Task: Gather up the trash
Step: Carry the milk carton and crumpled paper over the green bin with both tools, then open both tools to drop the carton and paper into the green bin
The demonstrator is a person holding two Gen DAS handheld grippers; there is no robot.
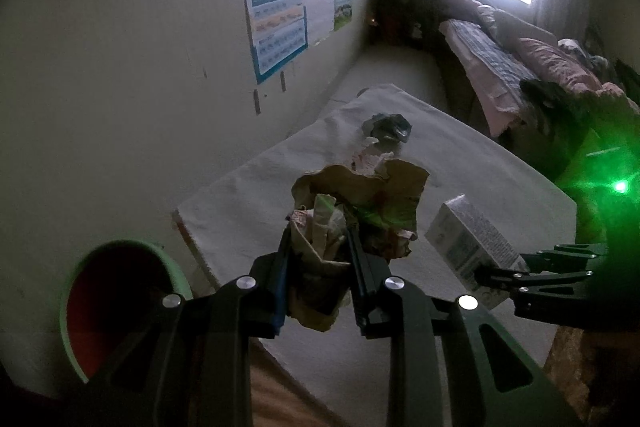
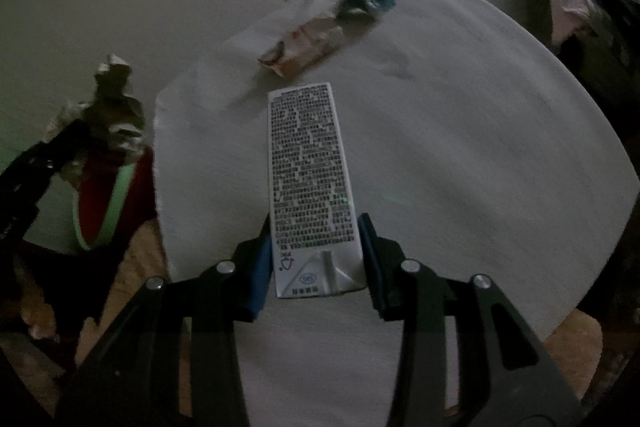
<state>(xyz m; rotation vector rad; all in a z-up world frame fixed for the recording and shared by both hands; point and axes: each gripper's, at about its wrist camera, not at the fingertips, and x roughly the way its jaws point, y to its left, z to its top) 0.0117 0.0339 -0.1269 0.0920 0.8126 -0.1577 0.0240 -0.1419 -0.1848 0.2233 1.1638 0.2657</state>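
my left tongs [image 1: 320, 247] were clamped on a crumpled paper wad [image 1: 344, 219], up above the table [image 1: 248, 195]. my right tongs [image 2: 316, 255] were clamped on a white carton [image 2: 310, 171]. the green bin [image 1: 120, 303] with the red inside sat by the table; i could not tell what was in it.

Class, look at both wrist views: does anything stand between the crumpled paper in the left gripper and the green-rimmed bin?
Nothing visible does. The left gripper grips the crumpled paper, and the bin sits open-mouthed beside the table.
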